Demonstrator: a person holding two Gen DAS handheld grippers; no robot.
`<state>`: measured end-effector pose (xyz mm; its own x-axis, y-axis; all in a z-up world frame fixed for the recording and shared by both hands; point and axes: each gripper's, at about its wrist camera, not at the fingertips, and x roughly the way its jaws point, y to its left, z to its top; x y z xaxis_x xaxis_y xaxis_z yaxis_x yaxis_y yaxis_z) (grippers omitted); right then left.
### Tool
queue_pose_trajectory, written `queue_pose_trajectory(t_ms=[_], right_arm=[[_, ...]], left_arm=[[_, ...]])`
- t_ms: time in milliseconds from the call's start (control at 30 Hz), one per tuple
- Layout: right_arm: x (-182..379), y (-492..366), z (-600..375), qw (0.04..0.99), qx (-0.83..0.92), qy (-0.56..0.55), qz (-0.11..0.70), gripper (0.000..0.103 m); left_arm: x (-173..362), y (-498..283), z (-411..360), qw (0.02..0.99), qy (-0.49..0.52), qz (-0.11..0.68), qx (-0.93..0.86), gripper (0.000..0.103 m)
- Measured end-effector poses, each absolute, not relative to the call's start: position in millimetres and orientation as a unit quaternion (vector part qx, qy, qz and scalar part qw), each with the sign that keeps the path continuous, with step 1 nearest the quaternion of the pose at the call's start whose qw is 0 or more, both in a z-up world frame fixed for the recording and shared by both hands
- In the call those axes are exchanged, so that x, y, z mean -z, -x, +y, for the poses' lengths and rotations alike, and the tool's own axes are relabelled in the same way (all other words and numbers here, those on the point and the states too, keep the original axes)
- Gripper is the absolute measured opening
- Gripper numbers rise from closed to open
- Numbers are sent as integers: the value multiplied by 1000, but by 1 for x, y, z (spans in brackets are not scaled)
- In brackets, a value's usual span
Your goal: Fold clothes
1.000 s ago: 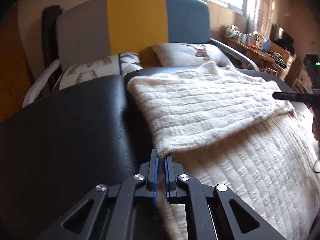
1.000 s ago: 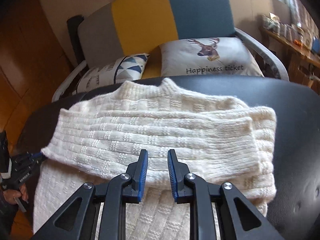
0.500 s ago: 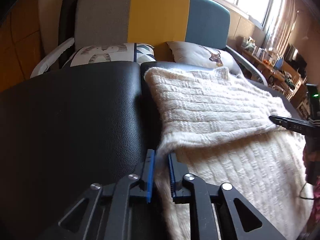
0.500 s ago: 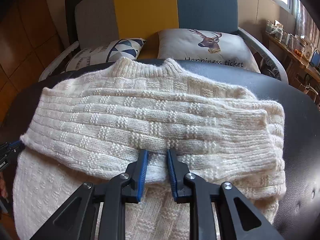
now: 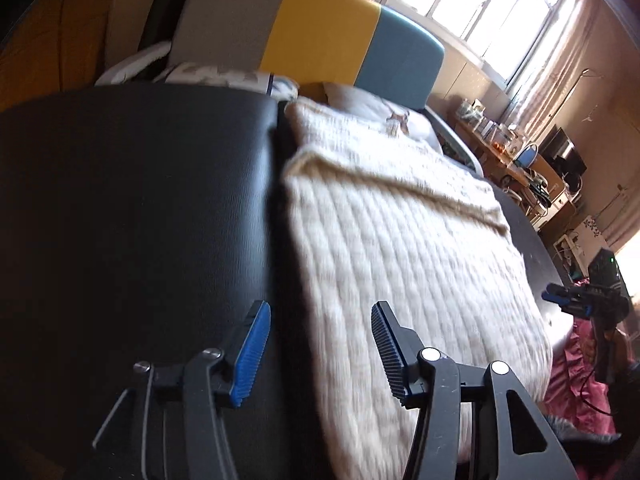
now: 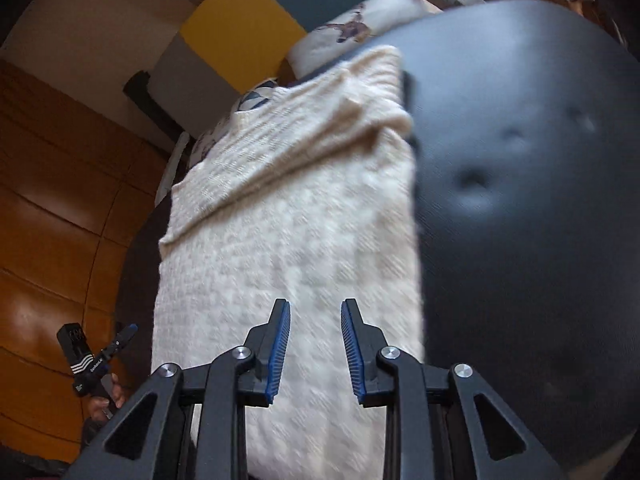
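Left wrist view shows no legible writing; the left gripper [image 5: 318, 354] hangs wide apart over the cream sweater [image 5: 400, 240], while the right gripper [image 6: 314, 350] hovers parted, empty.

Left claw [image 5: 318, 354] agape — cream sweater [image 5: 404, 236] flat on black surface [image 5: 132, 208].

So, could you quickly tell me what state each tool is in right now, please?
Left tool: open, holding nothing, its fingers straddling the left edge of the cream sweater.
Right tool: open, holding nothing, above the sweater.
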<state>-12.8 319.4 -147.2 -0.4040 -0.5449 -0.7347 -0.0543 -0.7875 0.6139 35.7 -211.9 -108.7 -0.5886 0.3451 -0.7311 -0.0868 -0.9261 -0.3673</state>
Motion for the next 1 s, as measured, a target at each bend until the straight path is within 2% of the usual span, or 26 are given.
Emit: queue_pose_trajectory(t_ms=[133,233,333,600,900,933,967,1000], right_arm=[[174,-33,352,140,750,-548,-342,28],[189,-49,357,169,723,-541,-396,28],[197,-49,348,194,709,-534,-417,28],[201,-33,316,227,718,-517,-408,28],[196,-34,302,213,739,-507,-390,28],[196,-34,301,213,739,-505,-392,28],[196,-34,300,214,738,-505,-393,28],[197,-34,299,217,734,-508,-395,28]], left_arm=[[119,-62,-210,125,453,-162,-868,53],[124,-74,-207,130,463,-168,-861,54],[129,-86,-206,135,468,-173,-856,55],[138,-101,-191,146,460,-152,-862,56],[139,-94,-184,141,463,-158,-861,56],[139,-93,-184,139,466,-159,-859,54],[140,-91,-184,136,469,-161,-858,46],[140,-90,-184,134,471,-163,-856,24]])
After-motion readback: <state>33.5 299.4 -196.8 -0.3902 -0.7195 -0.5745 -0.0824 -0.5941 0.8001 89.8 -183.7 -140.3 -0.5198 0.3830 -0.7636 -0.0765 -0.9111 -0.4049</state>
